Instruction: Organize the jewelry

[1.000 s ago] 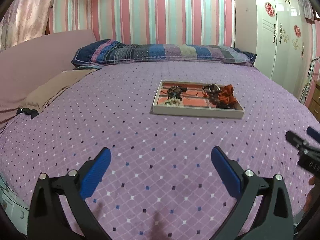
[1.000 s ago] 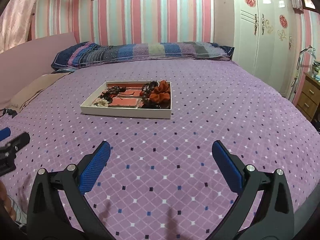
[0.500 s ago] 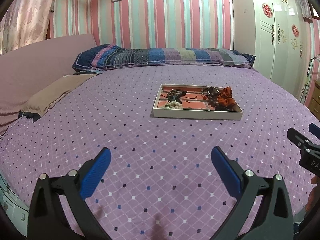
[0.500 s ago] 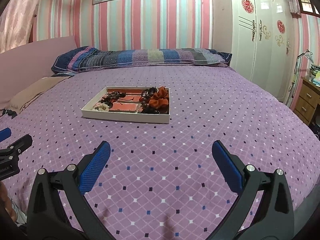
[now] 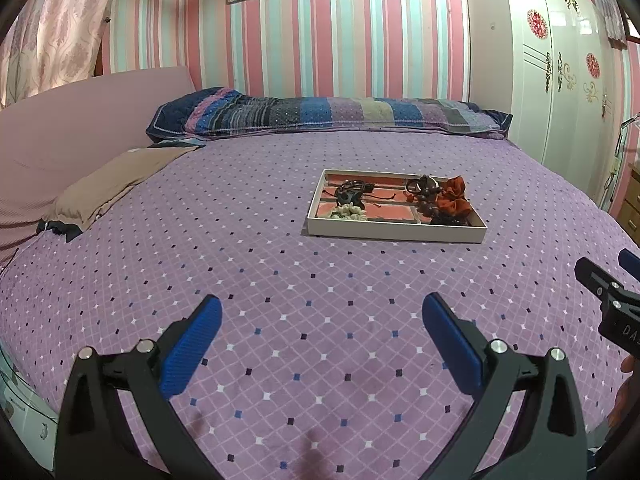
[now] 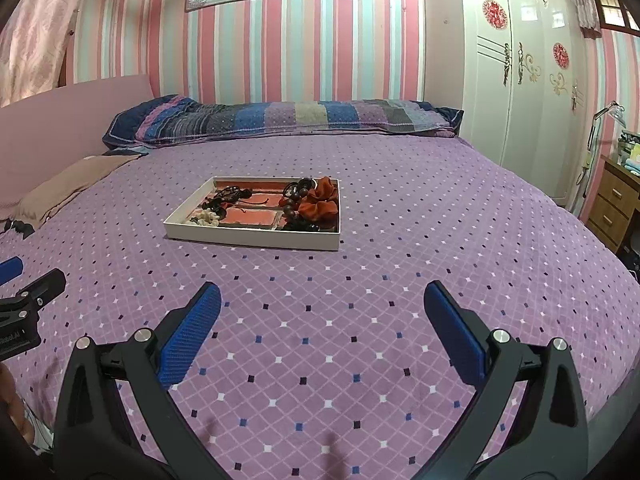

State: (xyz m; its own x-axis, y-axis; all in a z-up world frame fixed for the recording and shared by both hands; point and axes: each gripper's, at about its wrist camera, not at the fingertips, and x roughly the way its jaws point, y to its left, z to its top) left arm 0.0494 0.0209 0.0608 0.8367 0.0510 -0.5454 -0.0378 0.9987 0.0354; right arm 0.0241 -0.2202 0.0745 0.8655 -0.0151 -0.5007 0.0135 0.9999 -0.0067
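A white jewelry tray (image 5: 394, 233) (image 6: 248, 239) with red-lined compartments lies on the purple bedspread, well ahead of both grippers. It holds dark bead bracelets (image 5: 352, 191) (image 6: 226, 196), a pale bead bracelet (image 5: 349, 213) (image 6: 205, 218), a brown bead strand (image 5: 425, 196) (image 6: 294, 196) and an orange scrunchie (image 5: 452, 199) (image 6: 320, 202). My left gripper (image 5: 322, 312) stands open above the bedspread near the front edge, nothing between its blue pads. My right gripper (image 6: 322, 300) is open too, empty, beside it to the right.
A striped pillow (image 5: 328, 114) lies along the headboard end below a striped wall. A tan cloth (image 5: 116, 180) sits at the left. A white wardrobe (image 6: 520, 92) and a wooden nightstand (image 6: 614, 204) stand at the right. A hand (image 5: 626, 384) shows at the edge.
Both cameras have tilted up a little, so the tray sits lower in view and more of the wall picture shows. Both grippers stay open.
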